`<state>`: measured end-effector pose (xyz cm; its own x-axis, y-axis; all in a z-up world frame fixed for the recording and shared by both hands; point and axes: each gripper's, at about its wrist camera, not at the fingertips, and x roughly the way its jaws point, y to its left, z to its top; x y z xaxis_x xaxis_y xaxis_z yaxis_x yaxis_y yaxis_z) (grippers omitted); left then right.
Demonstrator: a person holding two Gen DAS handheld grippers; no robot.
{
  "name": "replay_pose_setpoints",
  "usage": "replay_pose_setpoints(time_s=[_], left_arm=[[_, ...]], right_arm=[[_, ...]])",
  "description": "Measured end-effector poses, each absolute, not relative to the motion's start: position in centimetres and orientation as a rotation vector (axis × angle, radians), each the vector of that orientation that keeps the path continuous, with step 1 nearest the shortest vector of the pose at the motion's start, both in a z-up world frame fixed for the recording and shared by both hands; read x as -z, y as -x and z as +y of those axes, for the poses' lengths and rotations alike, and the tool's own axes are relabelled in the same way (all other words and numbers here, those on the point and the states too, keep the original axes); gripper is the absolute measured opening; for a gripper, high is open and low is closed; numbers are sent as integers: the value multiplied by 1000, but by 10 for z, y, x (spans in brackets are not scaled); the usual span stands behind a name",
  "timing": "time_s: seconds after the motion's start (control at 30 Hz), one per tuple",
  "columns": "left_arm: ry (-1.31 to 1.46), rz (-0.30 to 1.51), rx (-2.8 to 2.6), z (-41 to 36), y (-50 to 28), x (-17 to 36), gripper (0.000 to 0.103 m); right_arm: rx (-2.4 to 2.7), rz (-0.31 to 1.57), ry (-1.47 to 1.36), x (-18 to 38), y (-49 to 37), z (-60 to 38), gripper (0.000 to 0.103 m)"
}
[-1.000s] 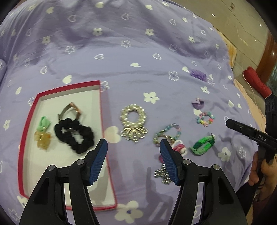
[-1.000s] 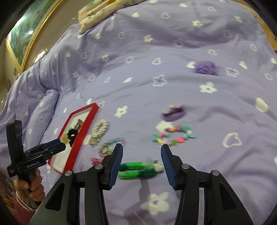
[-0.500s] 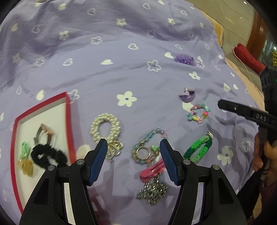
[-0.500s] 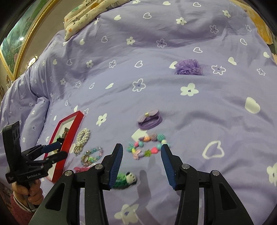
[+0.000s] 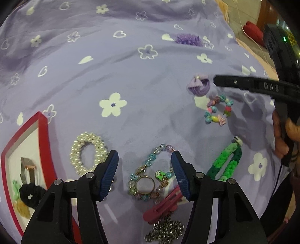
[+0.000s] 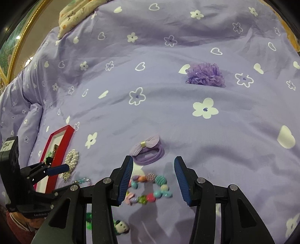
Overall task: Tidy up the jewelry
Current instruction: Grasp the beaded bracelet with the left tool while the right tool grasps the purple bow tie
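My left gripper [image 5: 144, 169] is open and empty, hovering over a blue-green bead bracelet with a gold ring [image 5: 148, 176]. A pearl scrunchie [image 5: 88, 152], a pink hair clip [image 5: 163, 206], a silver chain [image 5: 165, 230] and a green braided band [image 5: 226, 163] lie around it. My right gripper [image 6: 153, 180] is open and empty above a pastel bead bracelet [image 6: 150, 189], with a purple bow hair tie [image 6: 148, 150] just beyond its tips. The red-rimmed box [image 5: 43, 142] at the left holds a black scrunchie [image 5: 30, 193] and small clips.
A purple ruffled scrunchie [image 6: 206, 75] lies farther back on the purple flowered bedspread [image 6: 168, 112]. The bed edge and floor with a red object [image 5: 253, 32] are at the far right. A patterned pillow [image 6: 75, 13] lies at the back left.
Both grippers moved forward and lower over the bed. The left one shifted right, from beside the box to over the bead bracelet; the right one passed the green band to the pastel bracelet.
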<state>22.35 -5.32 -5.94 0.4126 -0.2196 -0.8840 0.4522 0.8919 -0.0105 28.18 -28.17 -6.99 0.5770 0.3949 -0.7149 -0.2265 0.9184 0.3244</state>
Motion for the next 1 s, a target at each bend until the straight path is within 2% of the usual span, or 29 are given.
replay_pose_setpoints(time_s=[0.17,0.27,0.3,0.33,0.4,0.43,0.5,1.0], left_arm=[[-251,1100,449,-57,-230,73,49],[-242,1095,486,-59,-230,72,32],[-243,1094,496,-60,-229,72,24],[-242,1093,511,-62,-228,72,15],[-235,1093,527,-63,-227,72,7],[-229,1091,528,-62,-227,72,7],[-202,1086,528,-59,-227,70,7],[17,943,433,4,-192,10,7]], right_arm=[[-363,908,-177,80,-296,-272,48],[-355,919,-142,87,-301,-263,46],[-349,912,-126,87,-301,-261,42],[-346,908,-117,87,-301,-259,31],[-333,909,-110,88,-301,-257,11],[-328,906,-110,88,-301,-258,6],[-332,898,-121,87,-300,-260,5],[-453,814,-179,47,-250,-235,4]])
